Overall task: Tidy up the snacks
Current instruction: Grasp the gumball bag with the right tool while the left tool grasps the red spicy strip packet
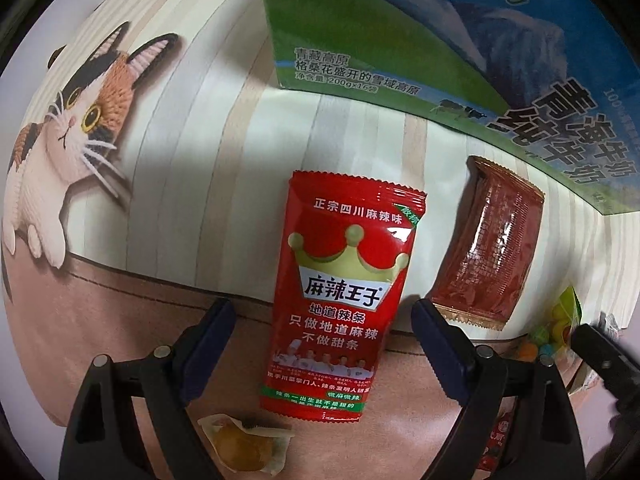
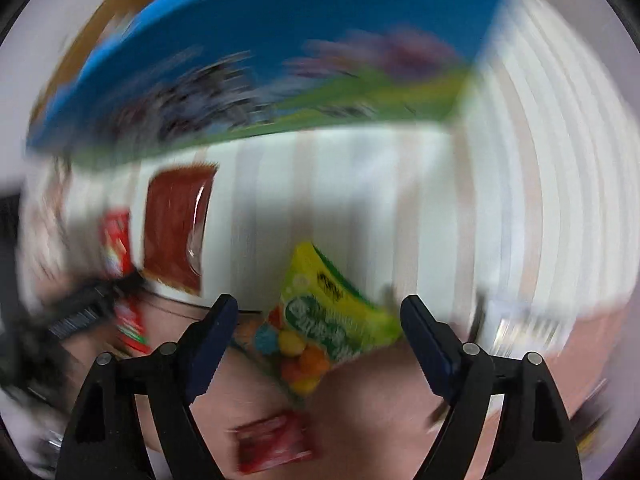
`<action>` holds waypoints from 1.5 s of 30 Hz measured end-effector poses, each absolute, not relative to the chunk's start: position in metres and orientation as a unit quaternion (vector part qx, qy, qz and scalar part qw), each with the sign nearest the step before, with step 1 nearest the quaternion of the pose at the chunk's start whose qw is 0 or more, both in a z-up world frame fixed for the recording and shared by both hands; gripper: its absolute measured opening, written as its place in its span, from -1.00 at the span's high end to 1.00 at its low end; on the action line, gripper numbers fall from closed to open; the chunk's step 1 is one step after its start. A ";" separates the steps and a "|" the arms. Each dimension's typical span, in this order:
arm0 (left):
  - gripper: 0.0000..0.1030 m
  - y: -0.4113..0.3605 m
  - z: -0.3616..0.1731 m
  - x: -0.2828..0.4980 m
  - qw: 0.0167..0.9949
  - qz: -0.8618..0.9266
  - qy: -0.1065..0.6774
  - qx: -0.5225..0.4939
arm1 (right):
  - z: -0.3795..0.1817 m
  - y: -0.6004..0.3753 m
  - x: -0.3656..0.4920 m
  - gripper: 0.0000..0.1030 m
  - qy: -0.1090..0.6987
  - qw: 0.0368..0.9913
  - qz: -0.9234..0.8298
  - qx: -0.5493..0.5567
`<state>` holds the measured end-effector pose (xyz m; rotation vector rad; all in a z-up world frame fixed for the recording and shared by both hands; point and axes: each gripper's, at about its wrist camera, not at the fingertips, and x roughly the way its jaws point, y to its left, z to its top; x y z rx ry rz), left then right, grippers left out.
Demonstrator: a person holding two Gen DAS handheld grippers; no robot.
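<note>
My left gripper (image 1: 320,312) points down and stands open over a red spicy-strip packet (image 1: 340,292) with a gold crown; the packet lies flat between the fingers, and neither pad touches it. My right gripper (image 2: 320,304) is open around a yellow-green bag of coloured candies (image 2: 324,320) lying on the cloth; the view is blurred and I see no pad pressing on it. The same candy bag (image 1: 556,328) shows at the right edge of the left wrist view. A dark red-brown packet (image 1: 488,248) lies to the right of the red one.
A big blue and green milk carton box (image 1: 440,40) stands at the back. A wrapped yellow pastry (image 1: 244,446) lies near the left fingers. A small red packet (image 2: 272,444) lies below the candy bag. The striped tablecloth (image 1: 200,160) has a cat picture (image 1: 80,120).
</note>
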<state>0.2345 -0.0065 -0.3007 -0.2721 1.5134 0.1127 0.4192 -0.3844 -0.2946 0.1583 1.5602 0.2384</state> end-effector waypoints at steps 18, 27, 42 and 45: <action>-0.15 -0.007 -0.304 0.203 0.713 0.058 0.688 -0.121 | -0.318 -0.397 0.416 -0.61 0.728 0.663 0.115 0.131; -0.05 -0.005 -0.300 0.195 0.710 0.057 0.692 -0.119 | -0.343 -0.388 0.407 -0.62 0.743 0.636 0.104 0.180; 0.09 -0.014 -0.268 0.173 0.720 0.048 0.681 -0.121 | -0.309 -0.347 0.390 -0.11 0.690 0.704 0.153 0.072; 0.10 -0.012 -0.252 0.170 0.726 0.038 0.674 -0.129 | -0.296 -0.365 0.391 -0.11 0.685 0.704 0.165 0.096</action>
